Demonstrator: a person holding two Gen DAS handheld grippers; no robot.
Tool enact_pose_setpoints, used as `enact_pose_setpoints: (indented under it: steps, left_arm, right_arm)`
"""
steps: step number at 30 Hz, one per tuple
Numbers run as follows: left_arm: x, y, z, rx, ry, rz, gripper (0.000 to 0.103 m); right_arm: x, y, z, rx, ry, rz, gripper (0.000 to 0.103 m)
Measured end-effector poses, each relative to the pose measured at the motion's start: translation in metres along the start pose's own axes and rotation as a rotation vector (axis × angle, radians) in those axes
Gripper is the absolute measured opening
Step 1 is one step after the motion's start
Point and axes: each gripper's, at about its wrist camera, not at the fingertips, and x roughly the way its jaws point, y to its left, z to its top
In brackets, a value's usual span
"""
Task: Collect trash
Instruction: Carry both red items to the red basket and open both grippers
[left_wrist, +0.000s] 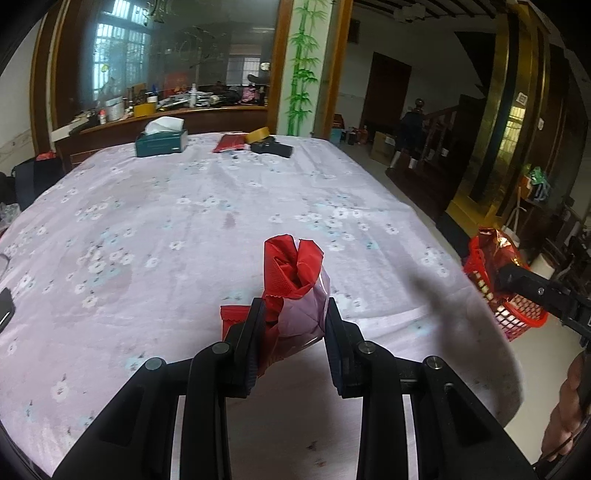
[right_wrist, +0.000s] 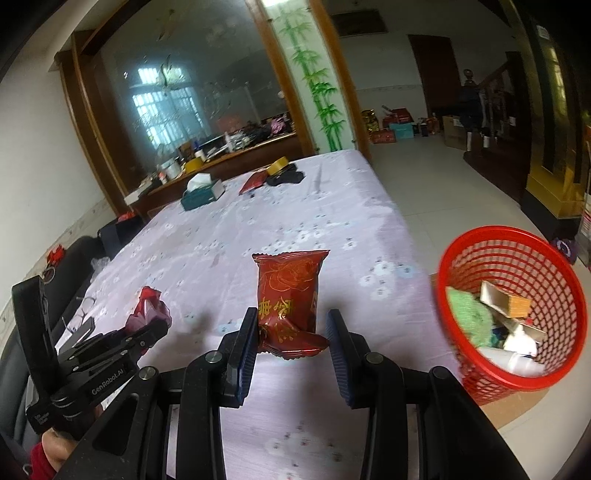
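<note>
My left gripper (left_wrist: 293, 334) is shut on a crumpled red and clear wrapper (left_wrist: 295, 273), held just above the table's lilac flowered cloth (left_wrist: 166, 229). My right gripper (right_wrist: 291, 341) is shut on the lower end of a red snack packet with gold print (right_wrist: 288, 291), which stands upright near the table's right edge. A red mesh basket (right_wrist: 509, 236) stands on the floor to the right of the table, with several pieces of trash inside. In the left wrist view the right gripper (left_wrist: 504, 273) holds its packet (left_wrist: 495, 243) in front of the basket (left_wrist: 524, 317). The left gripper (right_wrist: 155, 326) and its wrapper (right_wrist: 147, 306) show low on the left in the right wrist view.
At the table's far end lie a green tissue box (left_wrist: 160, 142), a red packet (left_wrist: 231, 143), a tape roll (left_wrist: 258, 134) and a black object (left_wrist: 273, 148). A dark flat device (left_wrist: 5, 306) lies at the left edge. Tiled floor spreads to the right, past the basket.
</note>
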Motion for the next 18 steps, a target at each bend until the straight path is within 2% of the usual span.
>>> enact_pose_setpoints:
  steps: [5, 18]
  left_arm:
    - [0.002, -0.02, 0.011, 0.025, 0.005, -0.048, 0.029]
    - [0.02, -0.108, 0.034, 0.17, 0.013, -0.131, 0.029]
  right_arm:
    - [-0.015, -0.025, 0.003, 0.045, -0.031, -0.026, 0.04]
    - [-0.052, -0.1, 0.007, 0.175, -0.109, -0.12, 0.04]
